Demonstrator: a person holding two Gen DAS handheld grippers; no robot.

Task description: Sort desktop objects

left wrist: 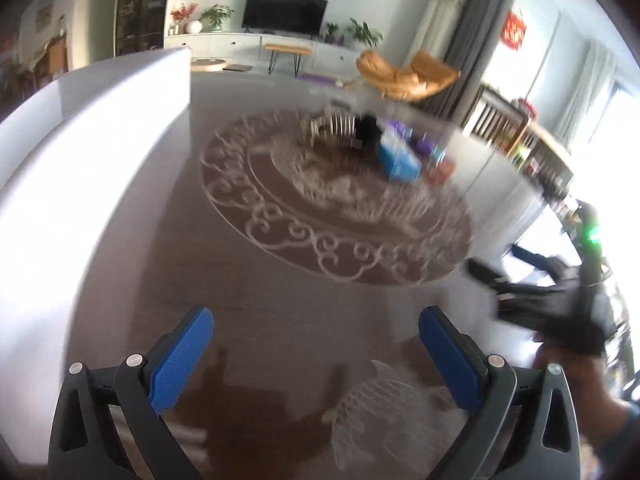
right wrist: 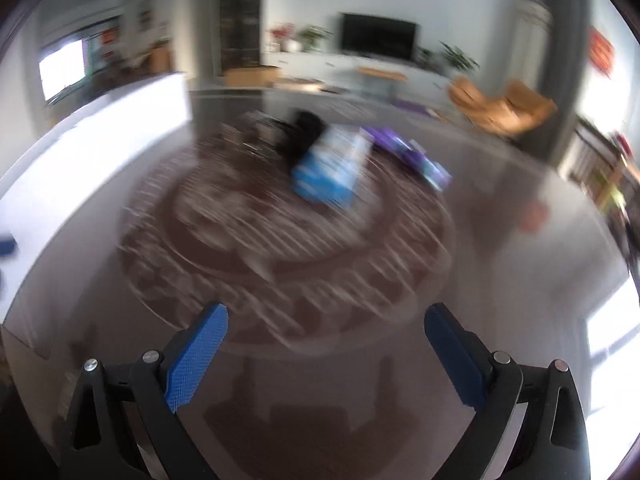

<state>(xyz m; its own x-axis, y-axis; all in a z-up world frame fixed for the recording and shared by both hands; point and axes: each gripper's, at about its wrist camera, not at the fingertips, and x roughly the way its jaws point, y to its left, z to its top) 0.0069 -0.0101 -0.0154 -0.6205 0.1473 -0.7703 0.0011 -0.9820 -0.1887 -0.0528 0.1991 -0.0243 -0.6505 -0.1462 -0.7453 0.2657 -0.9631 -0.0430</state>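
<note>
A blurred cluster of objects sits far across a round glass table: a blue box (left wrist: pixel 398 160), a black object (left wrist: pixel 366 128), purple items (left wrist: pixel 424 146) and a wire rack (left wrist: pixel 332 122). The same blue box (right wrist: pixel 330 170), black object (right wrist: pixel 304 132) and purple packs (right wrist: pixel 408 152) show in the right wrist view. My left gripper (left wrist: pixel 316 344) is open and empty, well short of the objects. My right gripper (right wrist: pixel 326 340) is open and empty; it also shows at the right edge of the left wrist view (left wrist: pixel 560 300).
The glass table (left wrist: pixel 256 304) has a patterned round centre (left wrist: pixel 332 200). A white box or panel (left wrist: pixel 92 128) stands along the left. Behind are a TV (left wrist: pixel 285 10), a white cabinet and an orange chair (left wrist: pixel 404 76). Shelves (left wrist: pixel 532 148) stand at right.
</note>
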